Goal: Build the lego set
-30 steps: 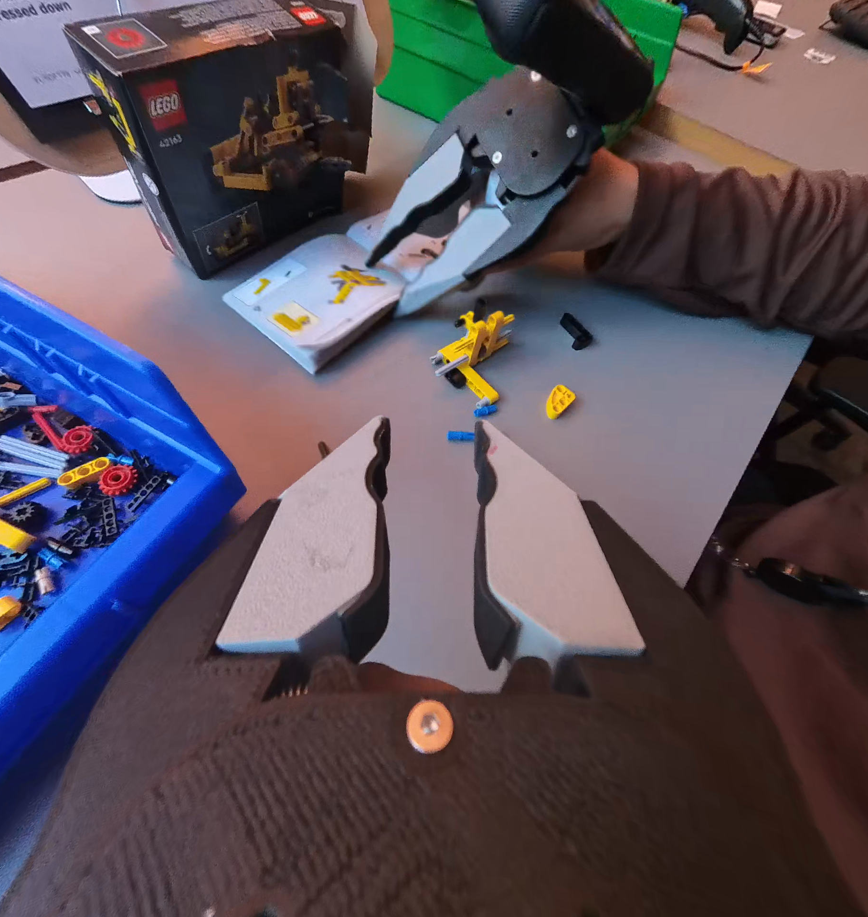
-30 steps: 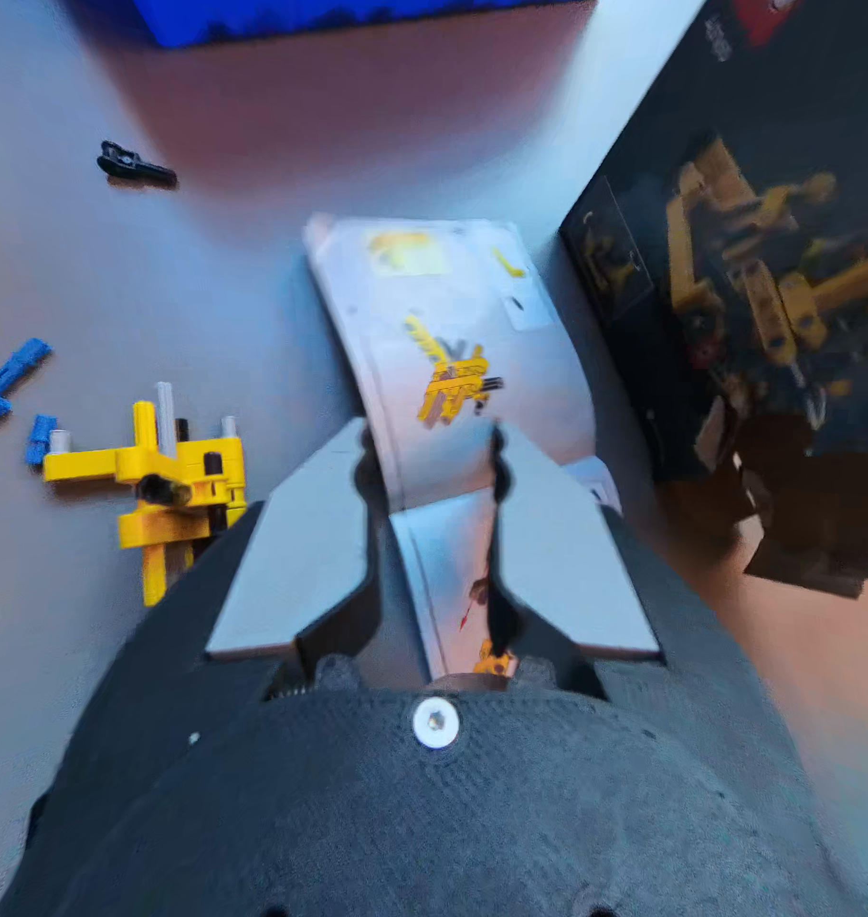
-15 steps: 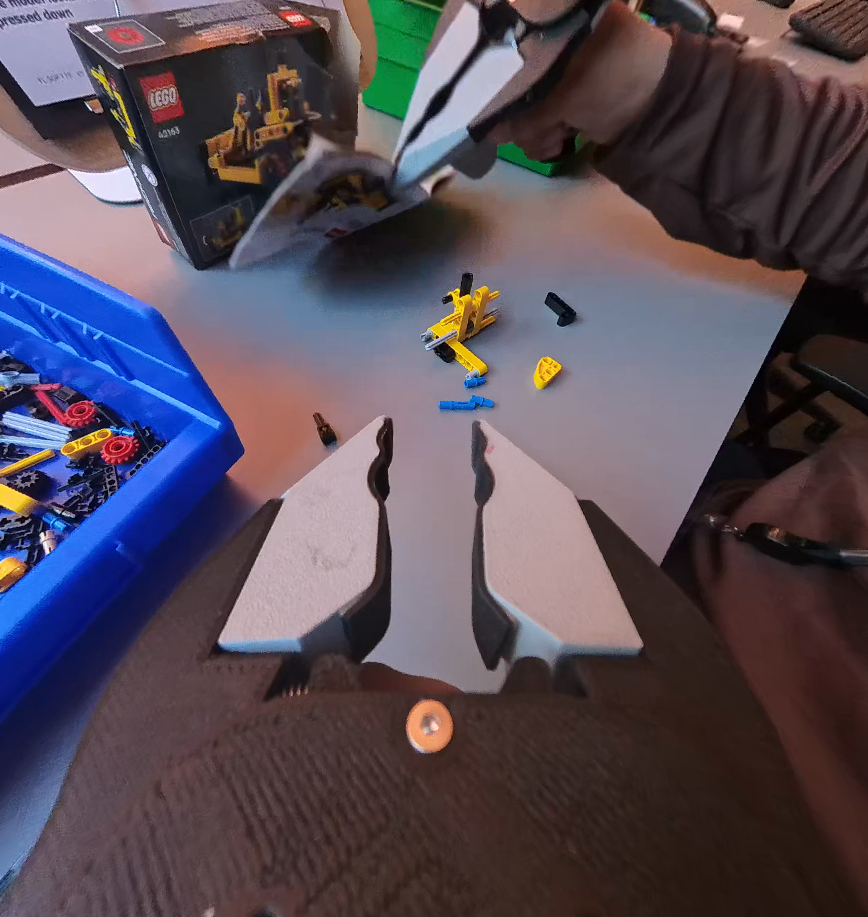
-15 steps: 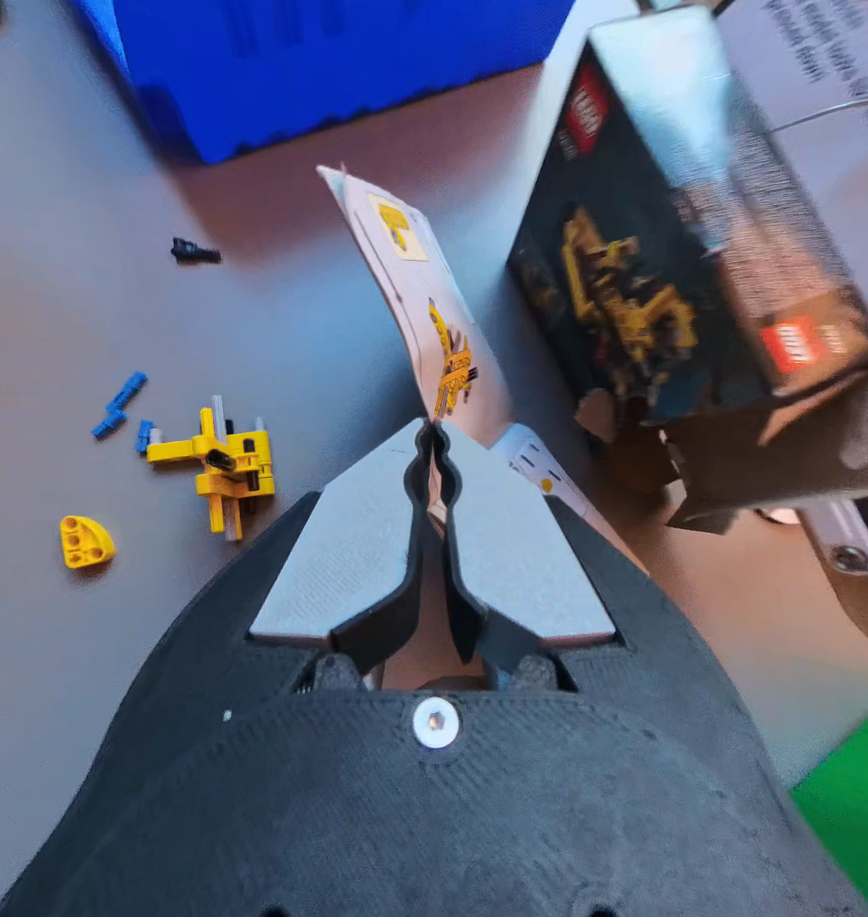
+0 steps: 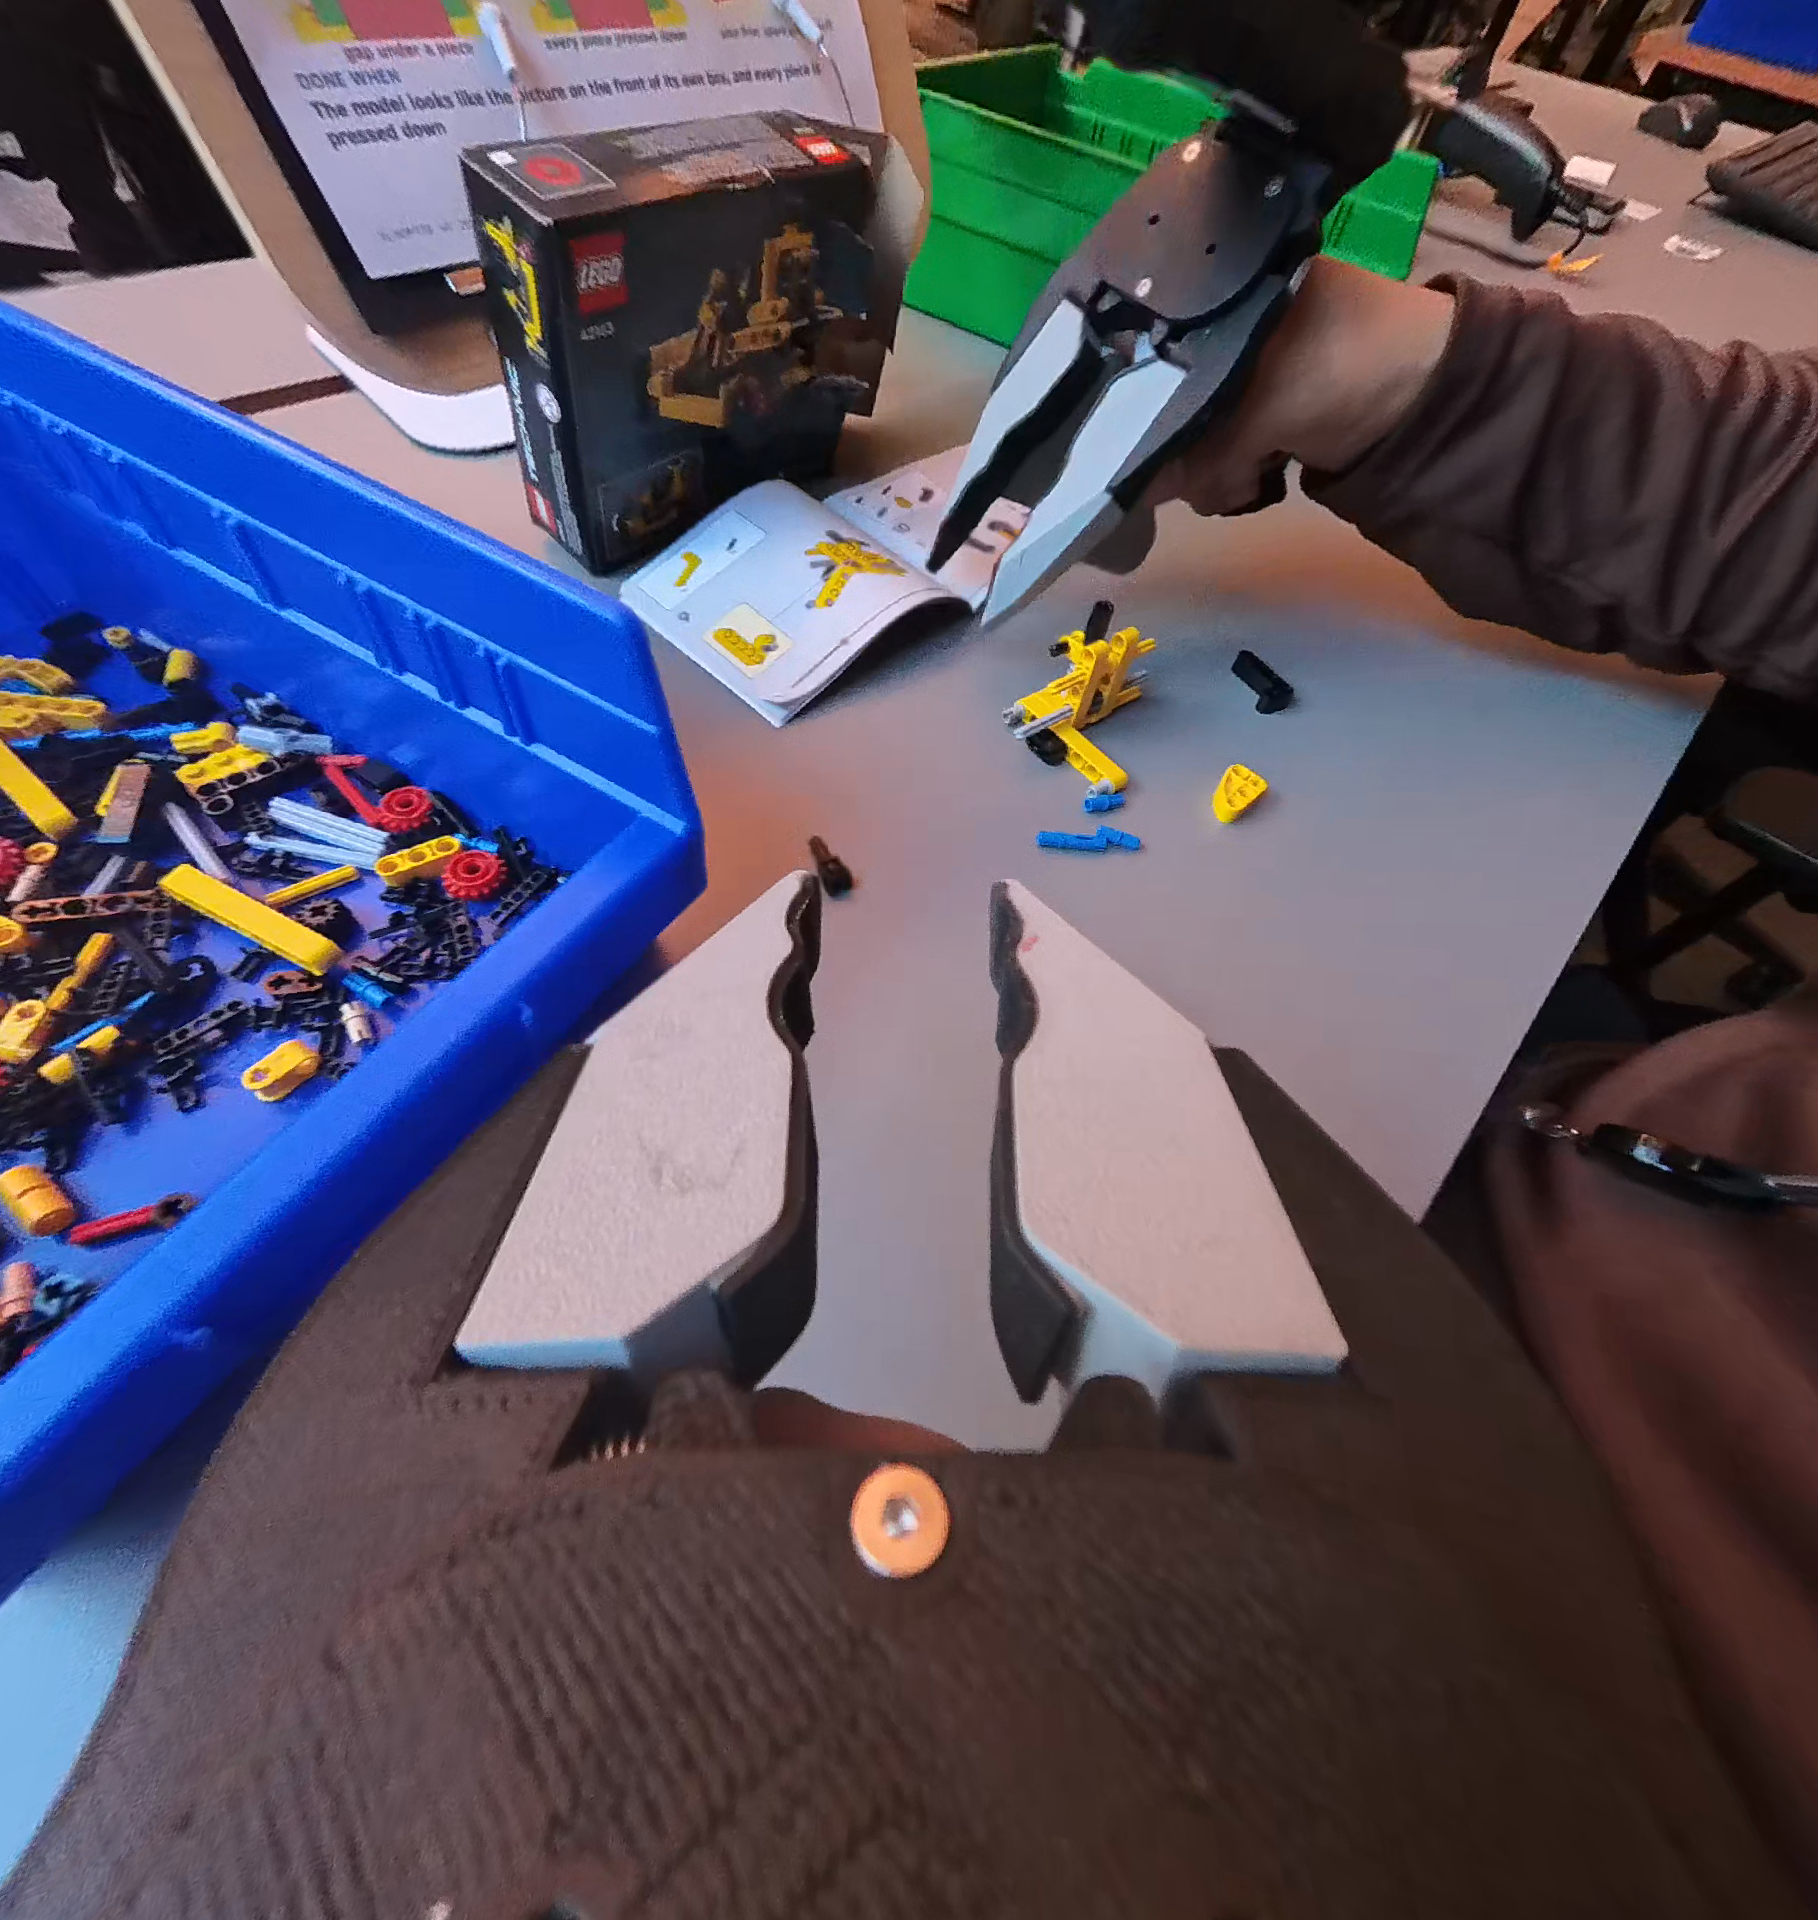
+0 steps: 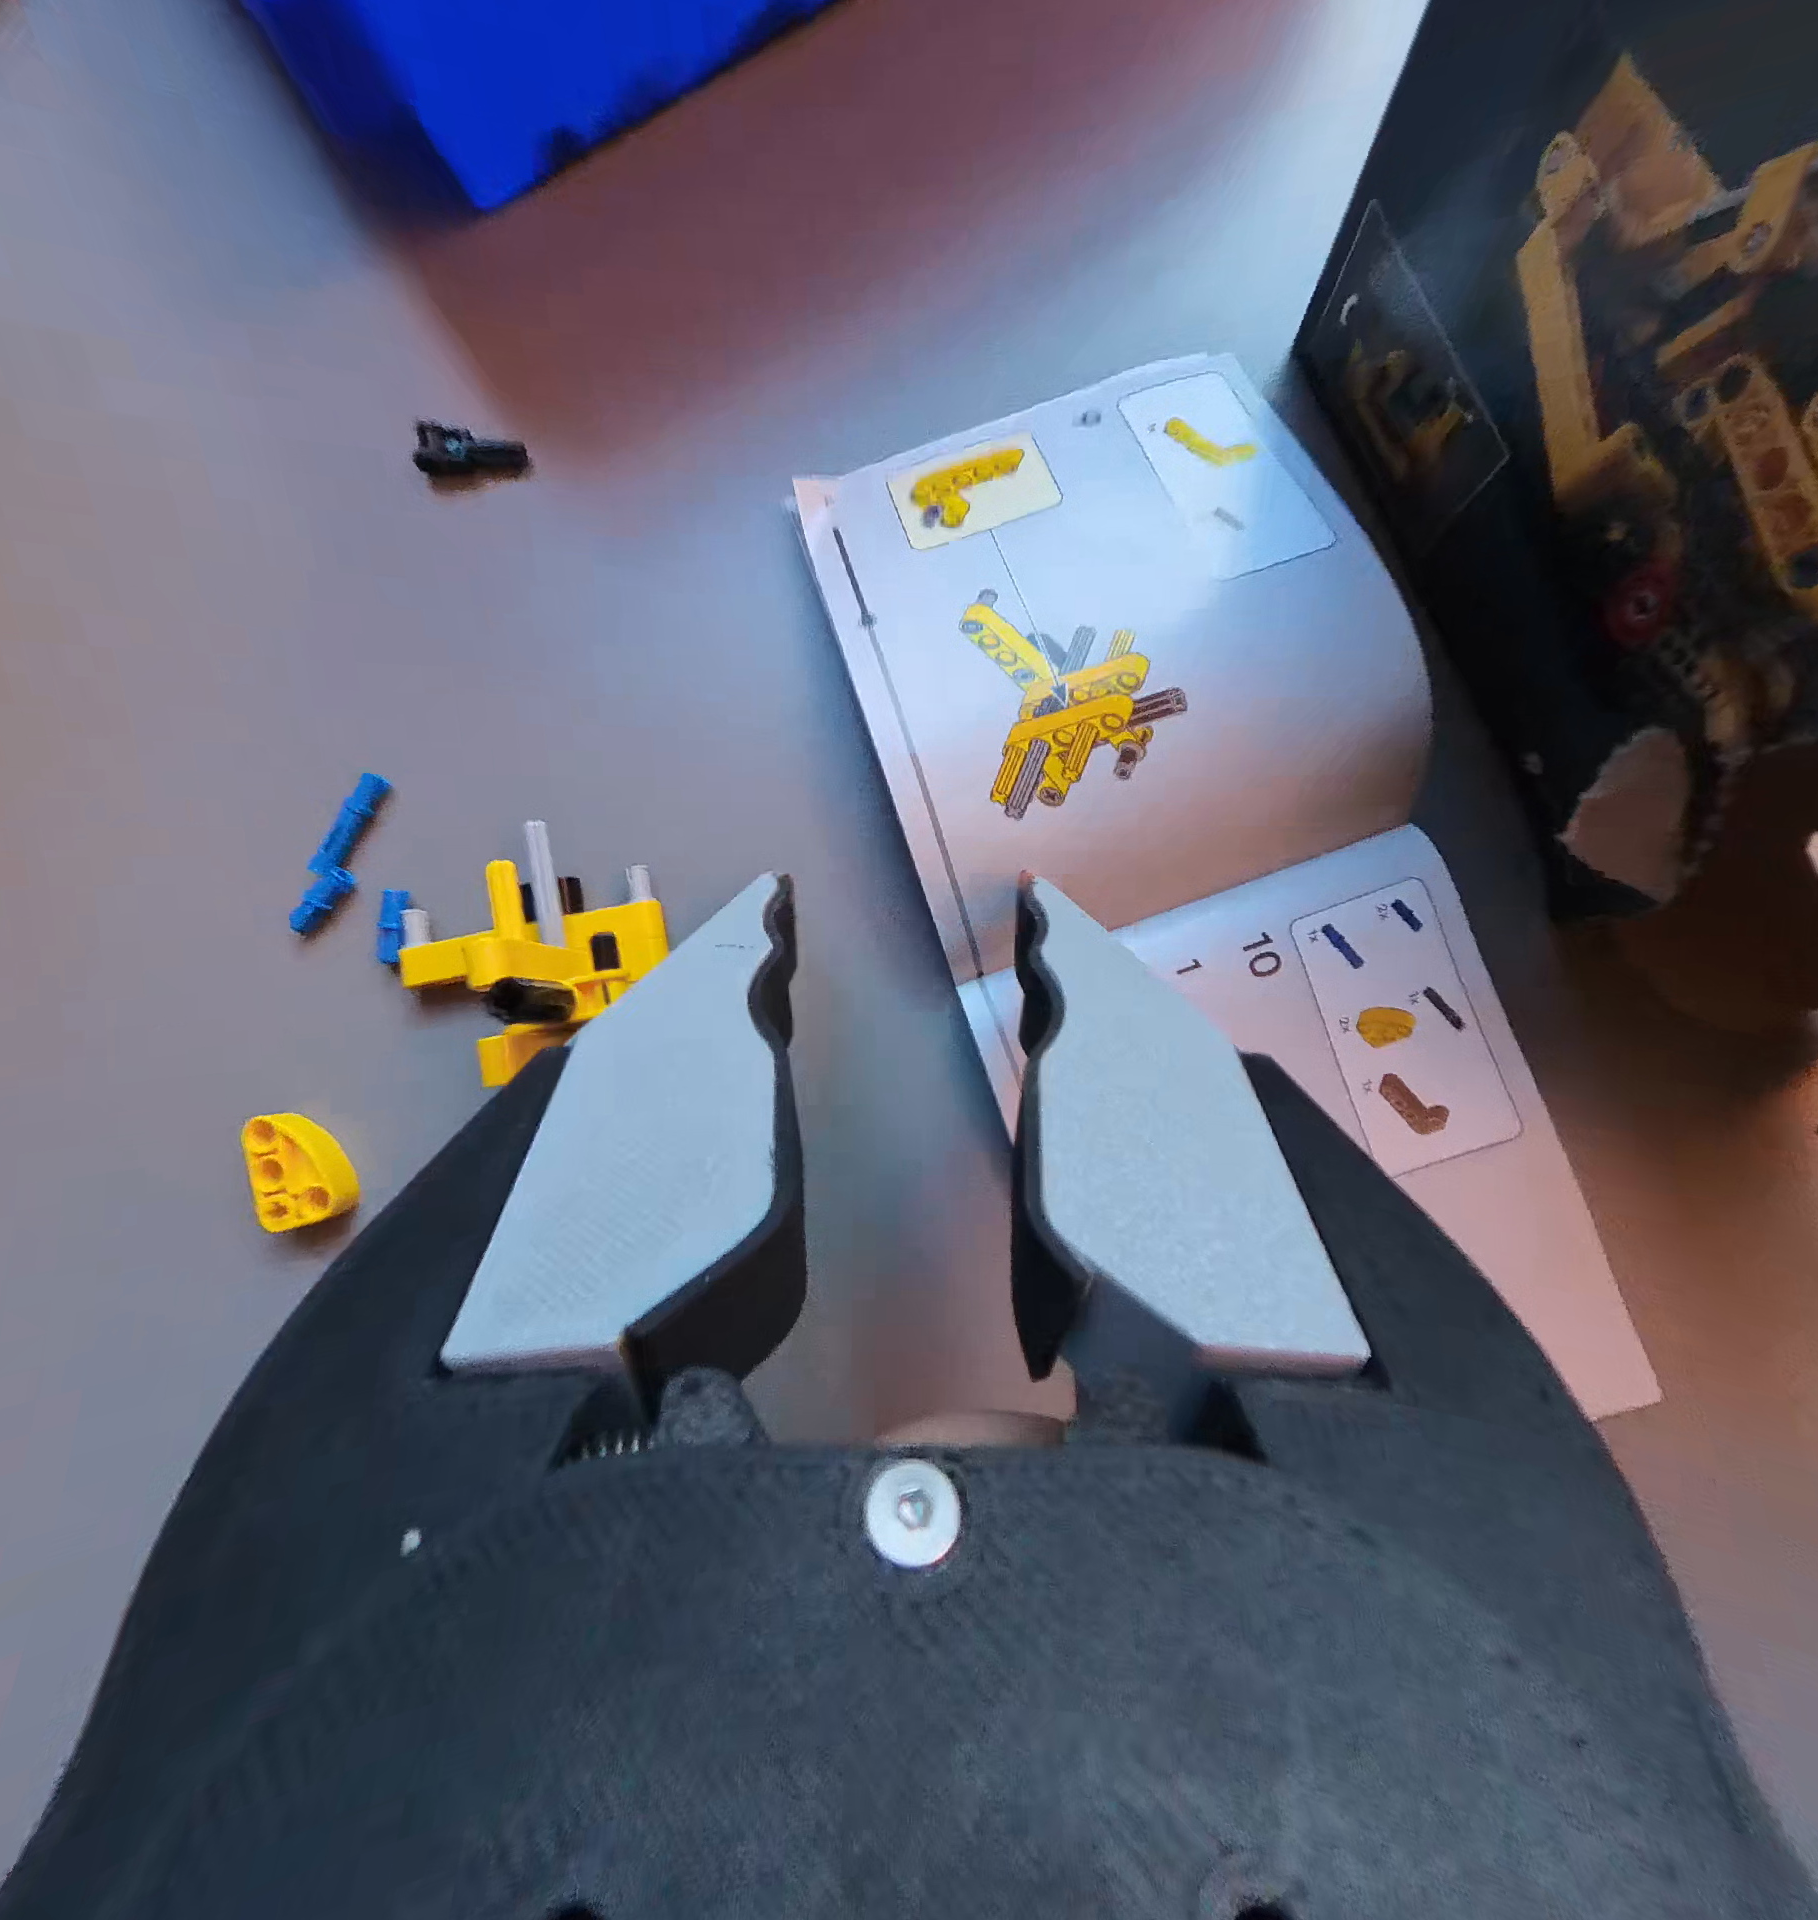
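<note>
Starting at the left of the left wrist view, a blue bin [image 5: 385, 623] fills that side, heaped with loose yellow, black and red pieces [image 5: 209, 883], gears among them. Just right of its corner, a small black pin [image 5: 830, 864] lies on the grey table [image 5: 1352, 935], right at the tip of the left gripper [image 5: 900, 904], whose jaws stand apart with nothing between them, only bare table showing in the gap. Up in the top middle, the black set box [image 5: 697, 332] stands upright, and in front of it the instruction booklet [image 5: 780, 603] lies open and flat, its pages bowed. Moving right, the right gripper [image 5: 972, 582] angles down over the booklet's right-hand page, jaws parted and holding nothing; whether its tips touch the paper is hard to tell. Below that, centre right, sits the part-built yellow model [image 5: 1081, 696] on the table, with blue pins [image 5: 1087, 836] near it toward the bottom, a yellow curved piece [image 5: 1237, 795] to their right, and a black connector [image 5: 1260, 681] upper right of the model. A green bin [image 5: 1040, 187] sits behind, upper right. In the right wrist view, left to right: the yellow curved piece [image 6: 297, 1172], the blue pins [image 6: 339, 852], the model [image 6: 541, 945] partly behind the left finger, the open right gripper [image 6: 905, 894], then the booklet [image 6: 1144, 675] and the box [image 6: 1663, 468] at the right edge.
</note>
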